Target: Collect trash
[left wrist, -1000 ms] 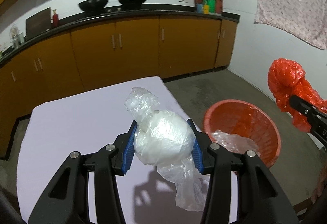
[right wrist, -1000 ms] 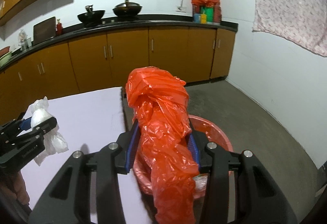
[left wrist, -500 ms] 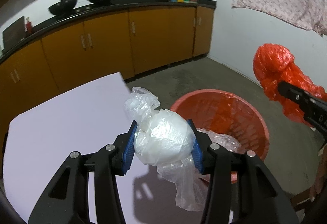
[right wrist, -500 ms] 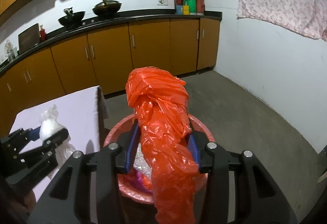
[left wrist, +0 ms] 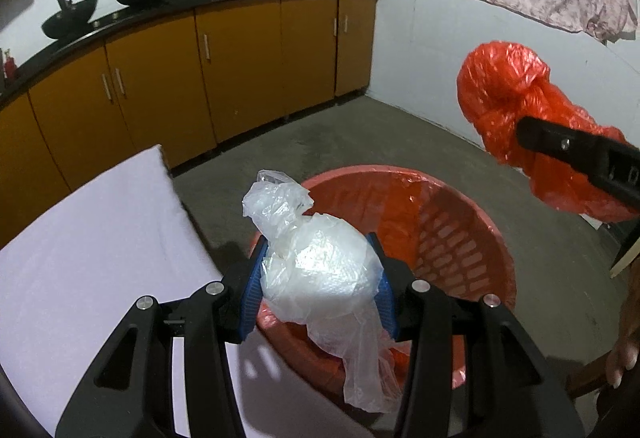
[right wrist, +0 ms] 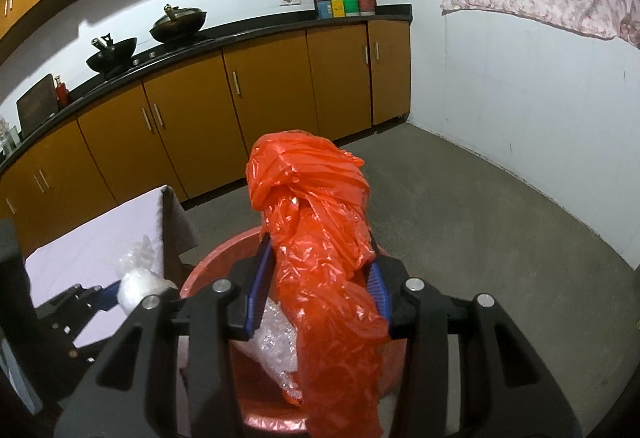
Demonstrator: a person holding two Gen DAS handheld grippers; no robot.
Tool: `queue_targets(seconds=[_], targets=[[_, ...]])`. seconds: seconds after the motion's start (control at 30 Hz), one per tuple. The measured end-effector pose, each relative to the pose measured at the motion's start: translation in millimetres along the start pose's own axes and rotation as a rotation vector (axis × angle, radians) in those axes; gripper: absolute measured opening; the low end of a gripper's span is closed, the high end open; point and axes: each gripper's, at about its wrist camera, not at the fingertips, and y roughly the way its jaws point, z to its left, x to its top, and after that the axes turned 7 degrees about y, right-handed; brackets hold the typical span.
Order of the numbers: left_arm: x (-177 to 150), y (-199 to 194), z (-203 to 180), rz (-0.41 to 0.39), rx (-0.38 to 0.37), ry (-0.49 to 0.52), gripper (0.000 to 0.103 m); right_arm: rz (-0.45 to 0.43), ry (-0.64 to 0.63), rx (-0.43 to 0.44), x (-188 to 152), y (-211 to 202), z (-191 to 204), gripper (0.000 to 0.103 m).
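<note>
Basket mouth: red basket [left wrist: 472,238] open above, crumpled plastic [right wrist: 276,342] low inside.
Left side: table edge [left wrist: 176,198] close beside (cloth-covered).
Right side: bare floor [right wrist: 500,230] to the wall.

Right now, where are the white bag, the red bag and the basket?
white bag [left wrist: 320,274], left wrist view, bulging middle.
red bag [right wrist: 320,238], right wrist view, middle folds.
basket [left wrist: 460,250], left wrist view, slotted inner wall.
</note>
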Motion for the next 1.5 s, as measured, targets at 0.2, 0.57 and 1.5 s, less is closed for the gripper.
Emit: queue_targets(seconds=[0.2, 0.57, 1.5], targets=[[-1, 16, 0, 0.024, -0.031, -0.003, 0.057, 0.006, 0.045, 0.024, 3, 13, -6, 0.052], [-9, 14, 10, 0.046, -0.015, -0.036, 0.070, -0.016, 0.074, 0.028, 0, 9, -14, 0.071], [-112, -261, 41, -0.303, 0.488, -0.130, 0.101, -0.280, -0.077, -0.004, -101, -193, 51, 0.099]])
